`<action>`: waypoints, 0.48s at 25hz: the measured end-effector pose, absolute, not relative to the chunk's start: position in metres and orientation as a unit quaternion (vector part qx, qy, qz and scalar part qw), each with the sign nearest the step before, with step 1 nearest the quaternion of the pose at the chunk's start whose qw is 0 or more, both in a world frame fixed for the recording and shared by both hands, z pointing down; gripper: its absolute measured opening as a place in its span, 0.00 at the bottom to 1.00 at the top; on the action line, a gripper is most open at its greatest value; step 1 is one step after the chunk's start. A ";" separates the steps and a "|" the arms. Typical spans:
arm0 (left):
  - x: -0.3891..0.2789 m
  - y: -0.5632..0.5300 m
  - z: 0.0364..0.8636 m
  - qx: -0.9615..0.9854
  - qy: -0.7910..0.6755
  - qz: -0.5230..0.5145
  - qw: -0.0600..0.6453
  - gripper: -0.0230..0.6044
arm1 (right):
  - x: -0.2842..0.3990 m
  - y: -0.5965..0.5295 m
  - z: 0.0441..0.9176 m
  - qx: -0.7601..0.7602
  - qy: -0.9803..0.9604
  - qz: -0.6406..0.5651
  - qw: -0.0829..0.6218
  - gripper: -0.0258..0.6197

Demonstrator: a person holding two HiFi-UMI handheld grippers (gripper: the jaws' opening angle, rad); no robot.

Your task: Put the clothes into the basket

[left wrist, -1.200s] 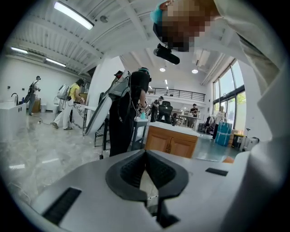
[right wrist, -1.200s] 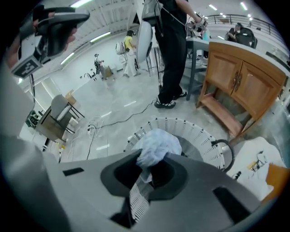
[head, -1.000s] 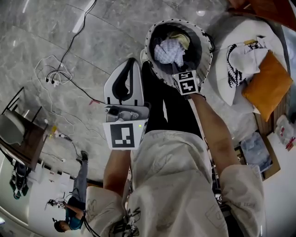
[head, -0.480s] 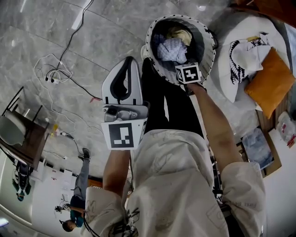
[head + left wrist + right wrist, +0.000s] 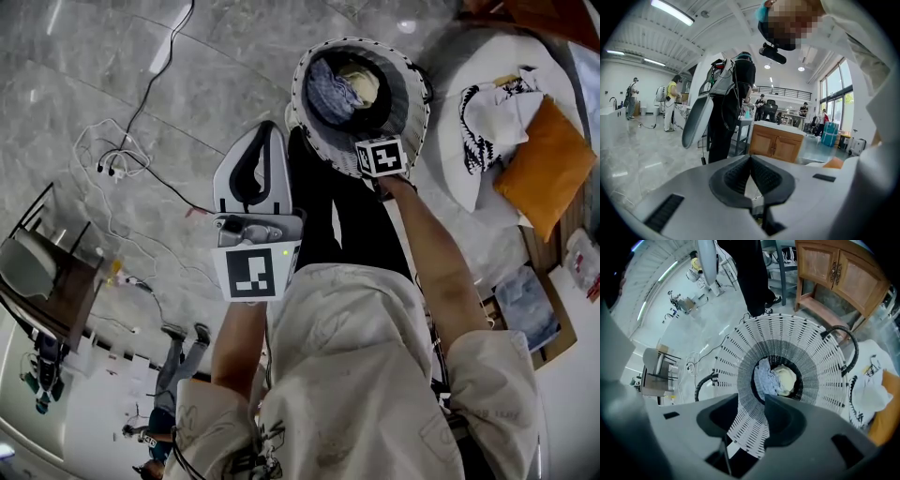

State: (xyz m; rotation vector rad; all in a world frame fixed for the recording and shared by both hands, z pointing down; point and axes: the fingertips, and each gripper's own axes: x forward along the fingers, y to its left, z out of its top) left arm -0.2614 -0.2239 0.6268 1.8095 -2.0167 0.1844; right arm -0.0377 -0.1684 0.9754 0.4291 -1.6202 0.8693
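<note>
Since a second ago, the blue-and-white checked garment (image 5: 765, 378) has dropped away from the right gripper (image 5: 751, 399). That gripper's jaws have just been opening and now stand spread with nothing between them. Nearer, at lower centre of the head view, the left gripper (image 5: 750, 159) keeps its jaws pressed together, empty. Beyond, the garment lies at the bottom of the white slatted round basket (image 5: 787, 333) beside a cream garment (image 5: 786, 376). A white black-patterned cloth (image 5: 487, 112) lies outside, at upper right.
</note>
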 end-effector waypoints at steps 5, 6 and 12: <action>-0.243 -0.223 0.609 0.654 -0.728 0.065 0.197 0.04 | -0.026 -0.175 0.957 0.192 -0.705 0.362 0.578 0.29; -0.239 -0.223 0.604 0.654 -0.728 0.065 0.193 0.04 | -0.023 -0.178 0.951 0.195 -0.708 0.357 0.578 0.29; -0.210 -0.218 0.574 0.657 -0.728 0.070 0.183 0.04 | -0.008 -0.175 0.914 0.200 -0.732 0.349 0.550 0.28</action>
